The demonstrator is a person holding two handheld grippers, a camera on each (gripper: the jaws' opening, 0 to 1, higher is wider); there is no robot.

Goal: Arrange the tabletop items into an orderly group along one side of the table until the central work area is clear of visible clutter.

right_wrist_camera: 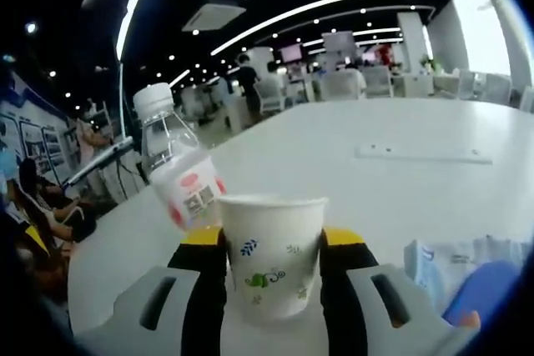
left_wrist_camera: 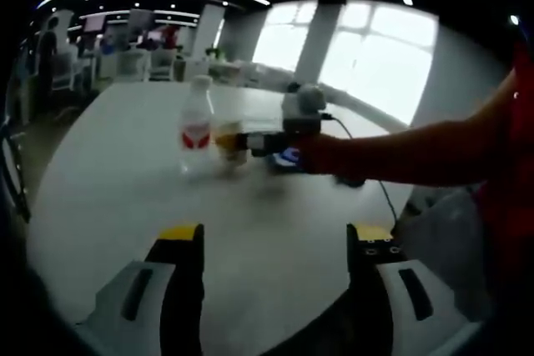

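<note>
Your right gripper point(right_wrist_camera: 274, 248) has its jaws pinching the paper cup point(right_wrist_camera: 273, 252), water bottle point(right_wrist_camera: 178, 168) at its 10 o'clock. Your left gripper point(left_wrist_camera: 275, 235) hovers over the table point(left_wrist_camera: 125, 198), jaws spread.

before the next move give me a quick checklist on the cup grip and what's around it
1. Right gripper closed on the white paper cup with leaf print: ok, its yellow-tipped fingers press both sides.
2. Cup upright: ok.
3. Cup contents: cannot tell, inside hidden in the right gripper view.
4. Clear plastic water bottle with white cap and red label: not ok, it stands just beside the cup and could be knocked.
5. Left gripper: ok, open and empty over the white table.
6. Blue and white packet by the right finger: cannot tell if touching.
</note>
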